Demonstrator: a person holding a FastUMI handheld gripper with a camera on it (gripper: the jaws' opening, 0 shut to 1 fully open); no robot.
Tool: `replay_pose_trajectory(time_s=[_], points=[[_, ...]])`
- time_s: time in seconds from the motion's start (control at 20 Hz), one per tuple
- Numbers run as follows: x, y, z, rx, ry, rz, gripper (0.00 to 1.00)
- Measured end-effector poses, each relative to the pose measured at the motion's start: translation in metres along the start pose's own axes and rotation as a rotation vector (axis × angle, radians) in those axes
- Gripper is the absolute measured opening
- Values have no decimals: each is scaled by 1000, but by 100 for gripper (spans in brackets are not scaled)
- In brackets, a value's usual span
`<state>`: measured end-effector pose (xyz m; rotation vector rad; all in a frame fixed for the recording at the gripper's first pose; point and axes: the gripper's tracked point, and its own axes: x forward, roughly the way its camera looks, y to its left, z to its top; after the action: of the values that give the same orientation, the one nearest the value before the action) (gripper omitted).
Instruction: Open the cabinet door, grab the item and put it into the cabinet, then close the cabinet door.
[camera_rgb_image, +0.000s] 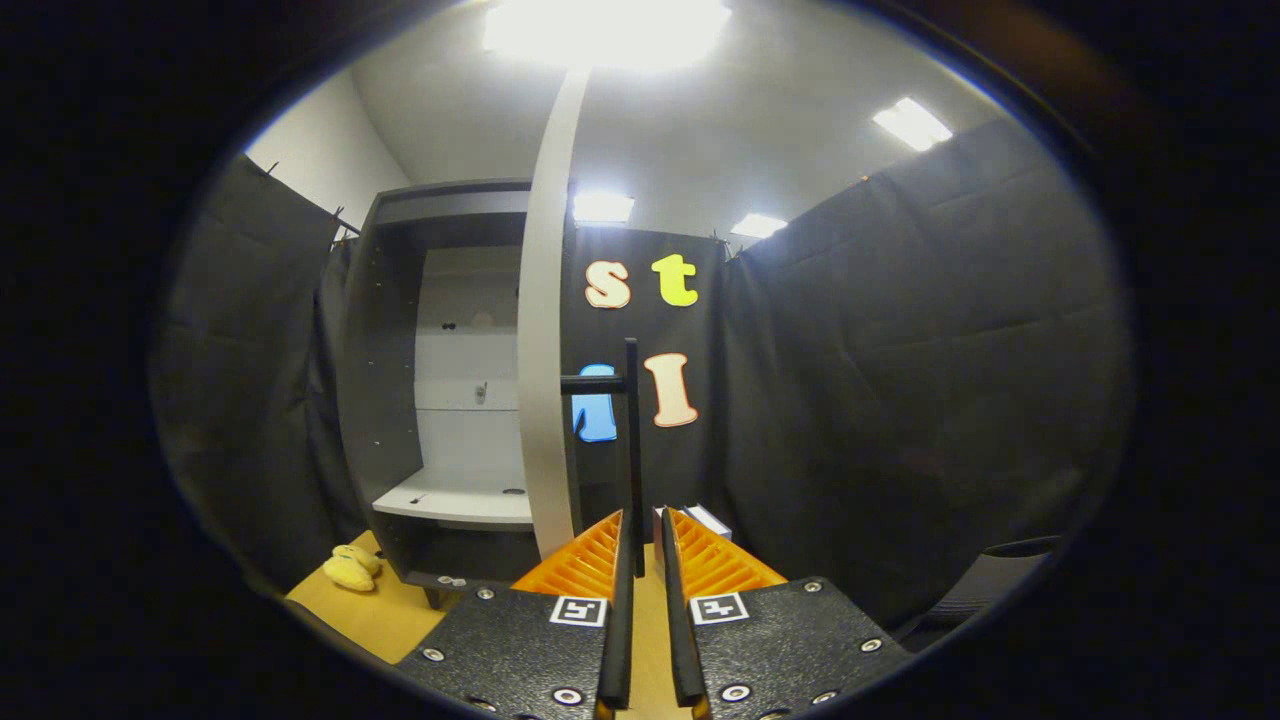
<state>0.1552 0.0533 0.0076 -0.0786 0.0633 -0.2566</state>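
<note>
In the gripper view, the gripper (648, 530) is seen with its 2 orange fingers (585, 565) drawn nearly together, a narrow gap left between the black pads. The black bar handle (632, 450) of the cabinet door (545, 330) stands just ahead of the fingertips; whether it is pinched cannot be told. The door is seen edge-on, swung open, and pale shelves are shown inside the cabinet (400, 380). A yellow item (352, 568) lies on the wooden table (385, 610), beside the cabinet's base.
</note>
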Motion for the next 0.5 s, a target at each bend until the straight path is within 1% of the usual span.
replay_pose_trajectory(time_s=[0.05, 0.15, 0.25, 0.35, 0.4, 0.45, 0.5], points=[[-3, -8, 2, -12, -17, -27, 16], [-17, -3, 12, 3, -57, -23, 21], [-30, 8, 23, 7, -114, -6, 21], [-39, 22, 23, 10, -149, 4, 23], [-44, 41, 19, 34, -150, 51, 31], [-46, 59, 13, 63, -139, 100, 46], [-46, 72, 5, 81, -126, 129, 61]])
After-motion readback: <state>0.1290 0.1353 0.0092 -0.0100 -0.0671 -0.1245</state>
